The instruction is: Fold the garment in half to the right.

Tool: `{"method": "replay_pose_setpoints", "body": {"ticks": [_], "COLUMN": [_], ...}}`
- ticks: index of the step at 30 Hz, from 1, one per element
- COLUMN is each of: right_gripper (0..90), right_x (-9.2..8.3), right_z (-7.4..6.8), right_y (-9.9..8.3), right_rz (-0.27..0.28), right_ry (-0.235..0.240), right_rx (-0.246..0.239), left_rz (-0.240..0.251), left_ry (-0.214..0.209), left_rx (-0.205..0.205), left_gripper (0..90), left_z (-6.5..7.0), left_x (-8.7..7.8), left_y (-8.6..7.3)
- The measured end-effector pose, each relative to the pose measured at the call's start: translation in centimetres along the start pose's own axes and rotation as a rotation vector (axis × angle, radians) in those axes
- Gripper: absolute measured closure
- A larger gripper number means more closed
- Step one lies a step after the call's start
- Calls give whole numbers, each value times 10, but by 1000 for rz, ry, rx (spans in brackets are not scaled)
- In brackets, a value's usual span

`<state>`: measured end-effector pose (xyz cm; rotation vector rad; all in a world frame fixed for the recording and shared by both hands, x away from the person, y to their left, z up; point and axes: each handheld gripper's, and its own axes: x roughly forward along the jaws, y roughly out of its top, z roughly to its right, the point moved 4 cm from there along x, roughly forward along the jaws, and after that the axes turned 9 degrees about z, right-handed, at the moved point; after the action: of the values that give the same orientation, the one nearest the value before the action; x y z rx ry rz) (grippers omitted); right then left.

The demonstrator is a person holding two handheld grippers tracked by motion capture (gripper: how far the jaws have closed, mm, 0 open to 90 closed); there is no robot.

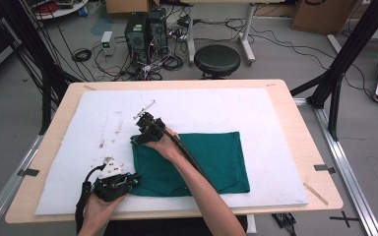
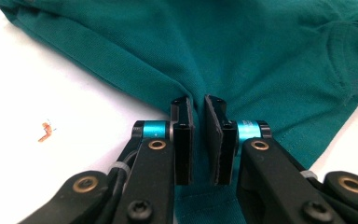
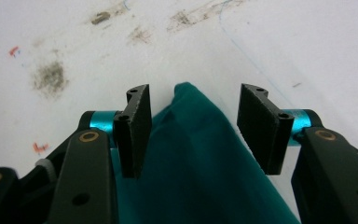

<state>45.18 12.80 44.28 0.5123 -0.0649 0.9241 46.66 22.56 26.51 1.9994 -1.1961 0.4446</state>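
left gripper (image 2: pixel 198 140) clamped on near-left corner of green garment (image 1: pixel 197 162), fold of cloth pinched between pads, likely anchoring that end so fabric stays put. right gripper (image 3: pixel 193 130) at far-left corner of same garment, jaws apart, straddling cloth tip, pads (image 3: pixel 135 126) not pressing on it; looks lined up for second grab. garment lies folded flat on white mat (image 1: pixel 275 128), mostly right of both grippers. smudges (image 3: pixel 51 74) on mat ahead of right gripper. two-corner hold would suit lifting or folding left edge.
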Motion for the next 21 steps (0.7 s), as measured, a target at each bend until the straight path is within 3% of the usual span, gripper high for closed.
{"method": "replay_pose_setpoints", "body": {"ticks": [2,11,16,21], "right_gripper": [466,517,634,804], "right_x": [3,17,20,22], "right_z": [1,0,0,-3], "right_y": [2,5,4,5], "right_rz": [0,-44,-47,-53], "right_ry": [20,9,-9,-32], "right_rx": [17,56,54,9], "left_rz": [0,0,0,-1], "left_ry": [0,3,3,-3], "left_rx": [-1,5,5,-7], "left_gripper": [818,817,818,819], "left_z": [0,0,0,-1], "left_x": [0,0,0,0], "left_y": [0,0,0,0]}}
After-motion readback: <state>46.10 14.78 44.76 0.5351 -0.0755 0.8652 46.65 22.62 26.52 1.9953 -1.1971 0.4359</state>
